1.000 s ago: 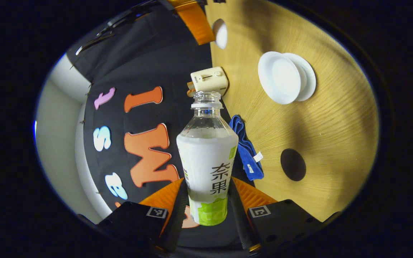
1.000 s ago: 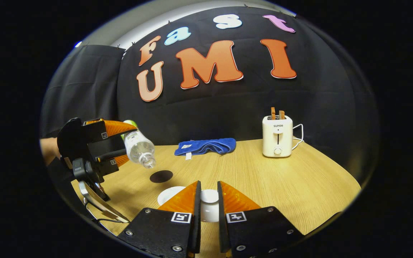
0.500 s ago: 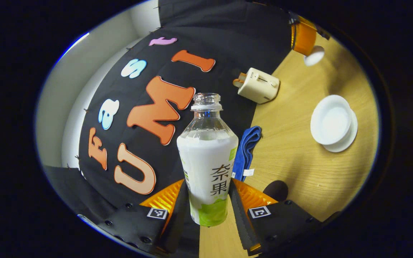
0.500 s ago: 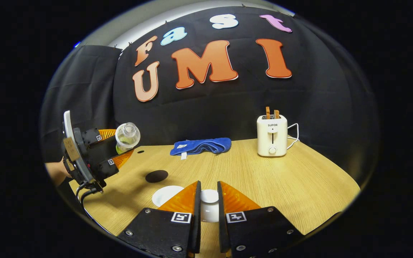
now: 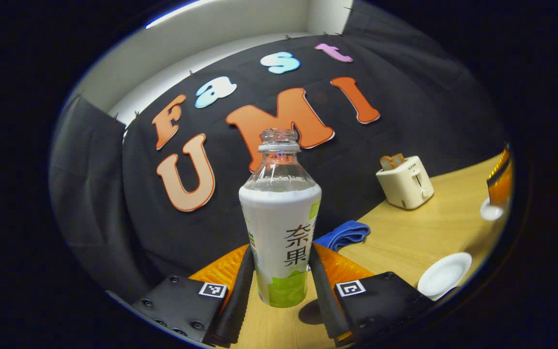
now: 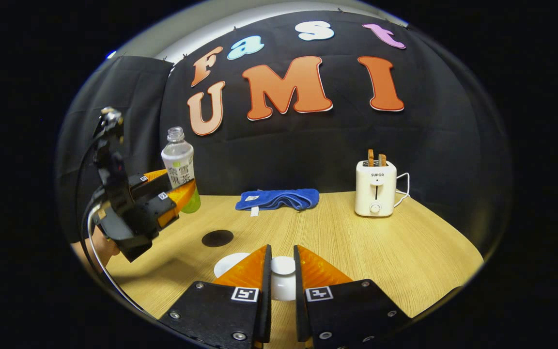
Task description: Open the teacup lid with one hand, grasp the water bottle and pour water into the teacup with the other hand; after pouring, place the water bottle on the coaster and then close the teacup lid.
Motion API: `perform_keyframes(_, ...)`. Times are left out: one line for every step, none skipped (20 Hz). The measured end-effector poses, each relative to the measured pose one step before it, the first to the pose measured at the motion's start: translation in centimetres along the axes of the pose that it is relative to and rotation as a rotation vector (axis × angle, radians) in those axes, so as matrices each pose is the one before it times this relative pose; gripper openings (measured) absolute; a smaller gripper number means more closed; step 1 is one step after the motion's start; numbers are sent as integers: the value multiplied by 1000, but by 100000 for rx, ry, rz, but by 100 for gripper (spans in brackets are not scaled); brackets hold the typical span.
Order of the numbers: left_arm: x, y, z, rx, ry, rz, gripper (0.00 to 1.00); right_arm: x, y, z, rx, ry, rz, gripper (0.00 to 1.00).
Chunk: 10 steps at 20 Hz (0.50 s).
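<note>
Overhead, black cloth backs the wooden table [image 6: 356, 242] — left tongs [image 5: 281, 281] clamp the upright water bottle [image 5: 281, 228], right tongs [image 6: 282, 281] pinch the teacup lid [image 6: 283, 265].

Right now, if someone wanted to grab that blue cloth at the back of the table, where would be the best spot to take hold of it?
Probably the middle of the blue cloth, from above. It lies flat in a long bunched strip along the back wall, its folds forming raised ridges a hand-held gripper could pinch. The wooden table around it is bare, with the toaster well off to one side.
</note>
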<state>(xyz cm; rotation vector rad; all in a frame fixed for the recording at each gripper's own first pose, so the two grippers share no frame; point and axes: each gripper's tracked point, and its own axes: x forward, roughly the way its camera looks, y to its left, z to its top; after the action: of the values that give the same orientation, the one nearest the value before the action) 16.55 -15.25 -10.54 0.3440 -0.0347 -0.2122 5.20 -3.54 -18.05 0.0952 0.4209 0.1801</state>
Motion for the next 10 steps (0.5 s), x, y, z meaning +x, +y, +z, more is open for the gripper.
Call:
perform_keyframes(355, 218, -43, -6731, 1261, 8, 63, 184, 43, -158, -120, 475, 94, 21)
perform_keyframes(511, -9, 67, -5534, 653, -74, 67, 191, 115, -82, -256, 331, 114, 21)
perform_keyframes(566, 264, -34, -4343, 810, 61, 64, 132, -55, -33, -129, 12, -238, 21)
perform_keyframes(276, 146, -22, -2873, 128, -136, 67, 222, 89, 25, -223, -220, 372, 21)
perform_keyframes(301, 90, -212, -1709, 509, 38, 67, 353, 14, -45, 10, -219, 82, 21)
perform_keyframes(207, 26, -120, -2002, 350, -637, 67, 418, -65, -165, 364, 602, -34, 21)
perform_keyframes(184, -111, -314, -2590, 804, -1117, 67, 389, -9, -285, 369, 728, 98, 21)
perform_keyframes(363, -48, -329, -2430, 1171, -751, 67, 390, -94, -81, 354, 398, -8, 21)
perform_keyframes(400, 10, -496, -1823, 942, -111, 67, 323, 1, -95, 292, 253, 203, 21)
perform_keyframes(356, 208, -521, -1841, 1172, 251, 67, 354, 14, 94, 524, 15, 54, 21)
